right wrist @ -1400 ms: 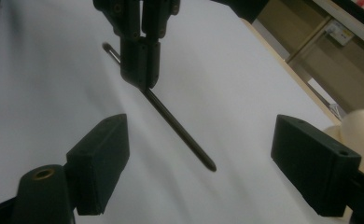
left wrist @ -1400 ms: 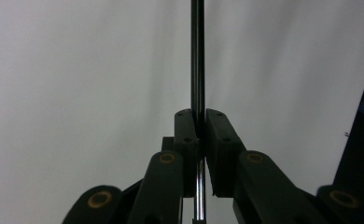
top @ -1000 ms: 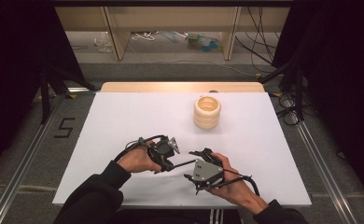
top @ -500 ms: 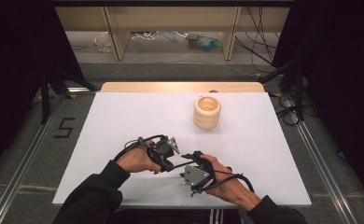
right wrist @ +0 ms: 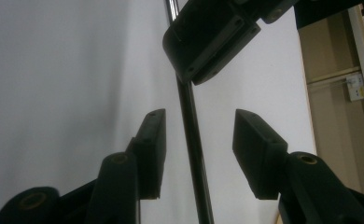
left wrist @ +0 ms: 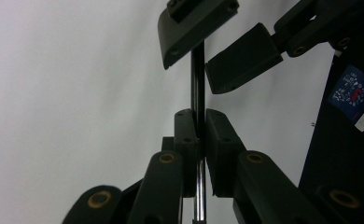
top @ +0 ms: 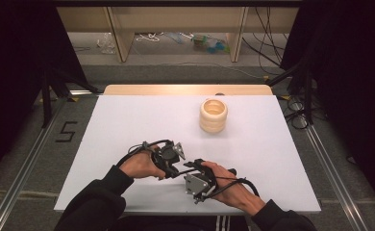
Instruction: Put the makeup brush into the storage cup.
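A thin metal rod runs straight between my left gripper's jaws, which are shut on it. In the right gripper view the same rod passes between my right gripper's jaws; they have just been closing, and a gap remains on each side, so the pads do not touch it. From above, the left gripper and right gripper meet tip to tip near the front middle of the white table, each held in a hand with a dark sleeve.
A stack of pale wooden rings stands upright on the table's far right half, well away from both grippers. Cables trail from the grippers over the table front. A wooden strip borders the far edge, with shelving legs and clutter beyond.
The right hand has shifted slightly left toward the left gripper, and its jaws have narrowed around the rod. The left hand and the ring stack have stayed put.
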Motion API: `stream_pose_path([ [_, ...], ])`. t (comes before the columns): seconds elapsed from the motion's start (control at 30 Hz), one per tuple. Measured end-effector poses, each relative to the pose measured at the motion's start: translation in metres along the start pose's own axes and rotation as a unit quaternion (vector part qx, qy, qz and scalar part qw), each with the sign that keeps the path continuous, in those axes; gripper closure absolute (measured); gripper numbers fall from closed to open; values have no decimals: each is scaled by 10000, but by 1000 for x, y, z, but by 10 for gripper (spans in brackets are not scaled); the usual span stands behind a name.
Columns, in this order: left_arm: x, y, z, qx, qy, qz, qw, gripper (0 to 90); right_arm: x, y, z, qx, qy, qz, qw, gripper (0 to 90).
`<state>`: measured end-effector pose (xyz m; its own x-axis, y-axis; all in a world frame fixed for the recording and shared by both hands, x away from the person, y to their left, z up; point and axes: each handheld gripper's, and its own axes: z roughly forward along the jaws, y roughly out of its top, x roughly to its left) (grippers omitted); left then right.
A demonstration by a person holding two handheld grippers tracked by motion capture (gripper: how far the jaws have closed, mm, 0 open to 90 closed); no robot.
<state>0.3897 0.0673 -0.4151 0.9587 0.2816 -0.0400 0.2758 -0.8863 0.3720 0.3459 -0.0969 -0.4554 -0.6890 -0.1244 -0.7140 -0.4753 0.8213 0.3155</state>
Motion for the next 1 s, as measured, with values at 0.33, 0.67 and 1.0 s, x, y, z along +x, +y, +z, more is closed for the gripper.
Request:
stream_pose_path([
  [0.33,0,0,0,-11,-9,50,10000,837,1,3,2,82,26,-198,9998,659],
  [0.67,0,0,0,-18,-19,26,10000,836,5,6,5,245,60,-68,9997,716],
  [1.0,0,0,1,-7,-28,41,10000,837,5,8,7,287,140,-180,9993,767],
])
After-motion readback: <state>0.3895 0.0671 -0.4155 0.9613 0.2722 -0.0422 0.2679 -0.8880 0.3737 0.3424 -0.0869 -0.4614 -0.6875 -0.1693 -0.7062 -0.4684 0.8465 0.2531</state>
